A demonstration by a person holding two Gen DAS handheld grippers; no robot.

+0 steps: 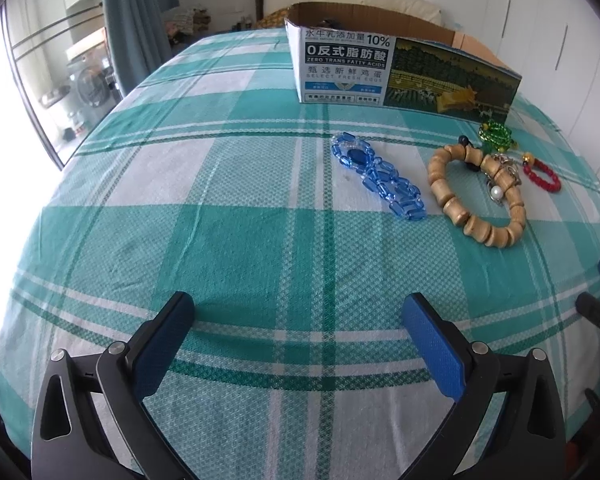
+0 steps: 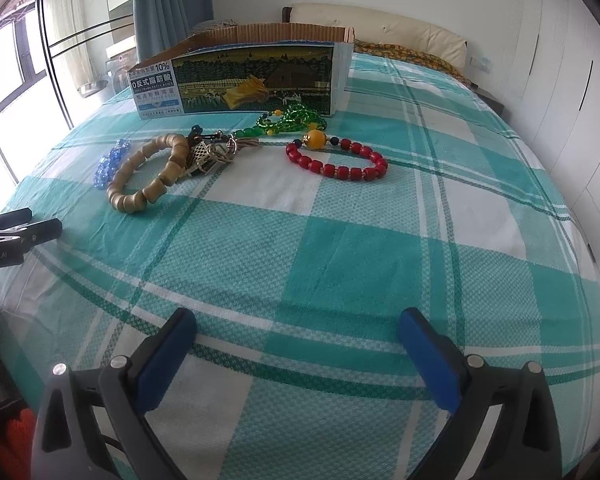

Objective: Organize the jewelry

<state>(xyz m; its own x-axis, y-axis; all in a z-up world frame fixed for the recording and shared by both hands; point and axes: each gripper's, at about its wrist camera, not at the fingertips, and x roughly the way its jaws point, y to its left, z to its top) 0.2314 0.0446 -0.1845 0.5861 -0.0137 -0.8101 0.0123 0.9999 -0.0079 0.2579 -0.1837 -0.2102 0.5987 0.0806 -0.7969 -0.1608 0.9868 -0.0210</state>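
Jewelry lies on a green checked cloth before an open cardboard box (image 1: 400, 68) (image 2: 240, 80). A blue crystal bracelet (image 1: 374, 176) (image 2: 108, 164) is leftmost, beside a wooden bead bracelet (image 1: 476, 196) (image 2: 148, 172) that overlaps a metal charm cluster (image 2: 210, 154). Green beads (image 1: 496, 134) (image 2: 292, 120) lie nearest the box, and a red bead bracelet (image 1: 542, 176) (image 2: 336, 160) with a yellow bead lies to the right. My left gripper (image 1: 298, 312) is open, empty, well short of the jewelry. My right gripper (image 2: 298, 326) is open and empty, also short of it.
The cloth (image 2: 340, 260) covers a bed, with a pillow and headboard (image 2: 380, 28) behind the box. White wardrobe doors (image 2: 560, 100) run along the right. A curtain and window (image 1: 40, 80) stand at the left. The left gripper's body (image 2: 16, 236) shows at the right wrist view's left edge.
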